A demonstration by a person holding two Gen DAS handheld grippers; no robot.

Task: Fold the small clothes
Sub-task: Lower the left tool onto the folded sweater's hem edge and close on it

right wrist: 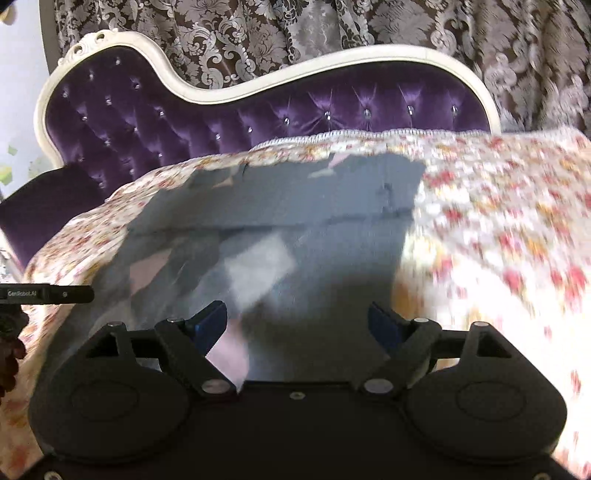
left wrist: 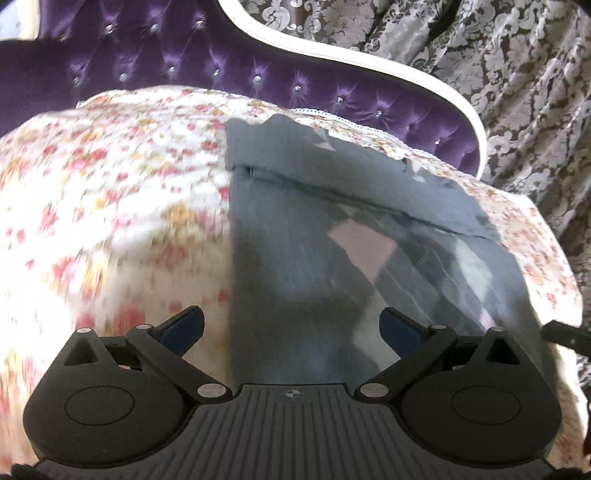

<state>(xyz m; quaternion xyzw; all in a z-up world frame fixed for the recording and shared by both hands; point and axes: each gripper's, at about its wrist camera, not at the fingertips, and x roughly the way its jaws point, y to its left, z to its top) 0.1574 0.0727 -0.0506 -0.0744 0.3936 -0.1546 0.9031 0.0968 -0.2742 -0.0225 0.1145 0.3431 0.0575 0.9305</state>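
A grey garment (left wrist: 303, 236) with pale pink and white patches lies flat on a floral bedspread (left wrist: 110, 192). A folded band crosses its far end. My left gripper (left wrist: 291, 325) is open and empty, low over the garment's near left edge. In the right wrist view the same garment (right wrist: 314, 221) lies ahead on the bedspread (right wrist: 498, 240). My right gripper (right wrist: 297, 321) is open and empty, just above the garment's near right part. Both views are blurred near the fingers.
A purple tufted headboard (left wrist: 177, 66) with a white frame stands behind the bed, also in the right wrist view (right wrist: 258, 118). Patterned curtains (right wrist: 332, 29) hang behind it. The other gripper's black edge (right wrist: 48, 294) shows at the left.
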